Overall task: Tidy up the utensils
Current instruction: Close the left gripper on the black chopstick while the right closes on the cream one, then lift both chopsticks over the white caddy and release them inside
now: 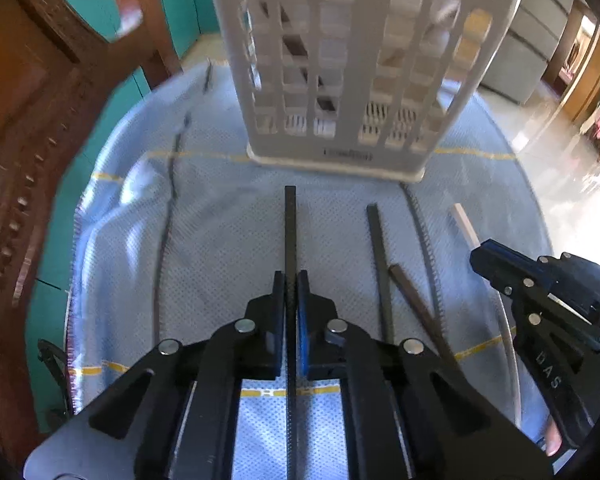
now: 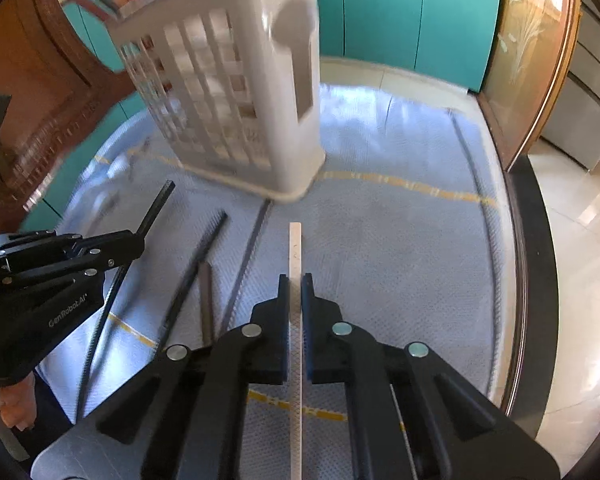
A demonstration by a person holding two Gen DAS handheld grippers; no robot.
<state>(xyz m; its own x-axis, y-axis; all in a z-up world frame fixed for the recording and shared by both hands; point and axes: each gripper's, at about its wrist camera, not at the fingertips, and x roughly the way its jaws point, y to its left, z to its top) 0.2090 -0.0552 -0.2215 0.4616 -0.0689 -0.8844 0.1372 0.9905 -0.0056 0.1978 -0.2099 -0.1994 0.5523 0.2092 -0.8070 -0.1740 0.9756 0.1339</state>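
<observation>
Nearest my left wrist camera, low in the middle of the frame, my left gripper [image 1: 291, 280] has its jaws closed on a black chopstick [image 1: 290, 224], which runs straight up the frame from between the blue-faced fingers [image 1: 303, 320] toward the base of the white slotted basket [image 1: 340, 60]. That basket stands upright on the bench [image 1: 220, 208], which is covered with a pale blue cloth carrying thin yellow lines, and it fills the upper middle of the view. To the right of my held stick, a second black chopstick [image 1: 381, 264] lies on the cloth, and a brown chopstick [image 1: 416, 304] lies slanted just beside it, their near ends seeming to meet or cross low in the frame. At the right edge, my right gripper [image 1: 478, 252] comes in from the side. In the right wrist view, its jaws are closed on a pale wooden chopstick [image 2: 295, 256], which points up the middle of the frame with its tip short of the basket [image 2: 236, 80] at upper centre. My left gripper [image 2: 140, 240] shows at the left edge there, the black chopstick [image 2: 158, 208] sticking out past it toward the upper right. The other black chopstick [image 2: 202, 256] and the brown one [image 2: 206, 300] lie between the two grippers on the cloth. A carved brown wooden chair [image 1: 40, 80] stands at the upper left, with teal cabinet doors [image 2: 400, 12] behind.
</observation>
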